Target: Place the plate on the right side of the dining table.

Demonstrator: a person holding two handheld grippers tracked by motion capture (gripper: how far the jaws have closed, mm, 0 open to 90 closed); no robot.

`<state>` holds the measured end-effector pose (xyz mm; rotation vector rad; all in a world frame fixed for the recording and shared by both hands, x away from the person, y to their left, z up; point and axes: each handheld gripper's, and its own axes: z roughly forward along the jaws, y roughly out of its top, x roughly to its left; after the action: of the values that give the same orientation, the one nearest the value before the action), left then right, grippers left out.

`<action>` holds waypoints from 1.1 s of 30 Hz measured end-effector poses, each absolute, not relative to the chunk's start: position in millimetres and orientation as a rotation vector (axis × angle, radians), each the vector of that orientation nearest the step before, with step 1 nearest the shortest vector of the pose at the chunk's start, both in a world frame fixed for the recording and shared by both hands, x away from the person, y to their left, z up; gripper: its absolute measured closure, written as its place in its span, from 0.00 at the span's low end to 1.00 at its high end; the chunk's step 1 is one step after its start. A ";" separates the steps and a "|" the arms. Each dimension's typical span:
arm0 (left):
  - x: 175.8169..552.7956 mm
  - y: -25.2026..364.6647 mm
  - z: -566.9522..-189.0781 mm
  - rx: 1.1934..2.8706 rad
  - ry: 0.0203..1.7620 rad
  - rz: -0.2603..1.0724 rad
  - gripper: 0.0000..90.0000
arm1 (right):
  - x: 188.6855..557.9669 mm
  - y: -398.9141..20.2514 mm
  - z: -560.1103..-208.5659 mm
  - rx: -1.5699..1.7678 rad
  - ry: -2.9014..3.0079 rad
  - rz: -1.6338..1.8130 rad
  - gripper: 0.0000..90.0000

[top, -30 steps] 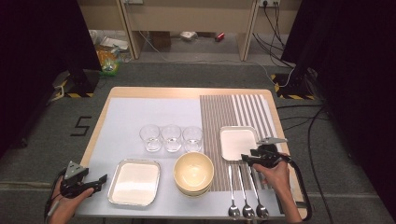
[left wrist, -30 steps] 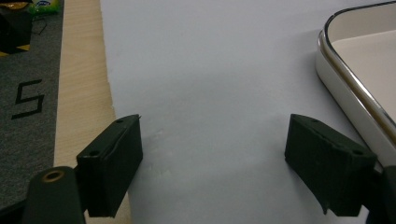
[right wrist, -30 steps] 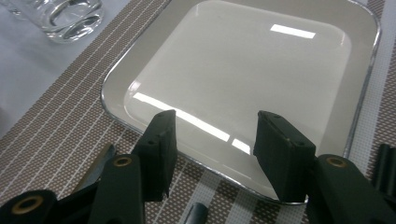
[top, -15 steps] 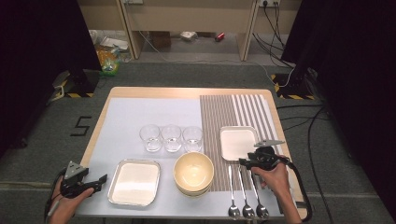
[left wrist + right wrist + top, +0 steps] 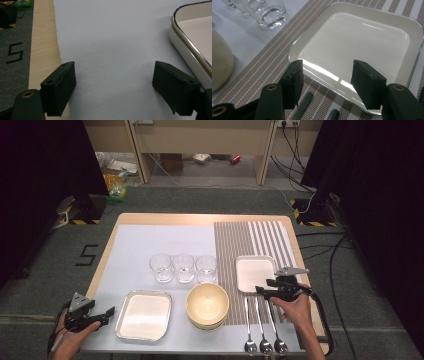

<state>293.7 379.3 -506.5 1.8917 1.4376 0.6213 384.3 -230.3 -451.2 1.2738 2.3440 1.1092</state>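
Observation:
My right gripper (image 5: pixel 261 290) (image 5: pixel 328 67) hovers at the near rim of a small square white plate (image 5: pixel 255 271) (image 5: pixel 362 37) on the striped placemat (image 5: pixel 250 237). Its jaws have just been opening, and nothing is between them. Just beneath it lie the handle ends of three spoons (image 5: pixel 262 330) (image 5: pixel 303 105). At the table's near left corner my left gripper (image 5: pixel 106 312) (image 5: pixel 115 75) rests open over the white mat, empty, with the rim of a large white tray (image 5: pixel 144 315) (image 5: pixel 190 42) to its right.
A stack of cream bowls (image 5: pixel 207 306) (image 5: pixel 219 65) sits between the tray and the spoons. Three clear glasses (image 5: pixel 183 266) (image 5: pixel 270 11) stand in a row behind it. The wooden table edge (image 5: pixel 42 50) runs left of the left gripper.
The right gripper has edged slightly left toward the small plate and its jaws stand wider apart. The left gripper has not moved.

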 end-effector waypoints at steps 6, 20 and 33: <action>293.7 379.3 -506.5 1.891 1.439 0.620 0.20 | 379.3 -222.1 -435.7 1.242 2.327 1.122 0.42; 293.8 378.6 -506.9 1.886 1.437 0.627 0.20 | 366.9 -202.9 -407.5 1.214 2.283 1.178 0.29; 293.7 378.2 -507.0 1.885 1.438 0.630 0.20 | 363.6 -188.1 -401.6 1.212 2.276 1.200 0.18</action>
<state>293.7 378.2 -507.0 1.8854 1.4377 0.6303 363.6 -188.1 -401.6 1.2122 2.2760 1.1997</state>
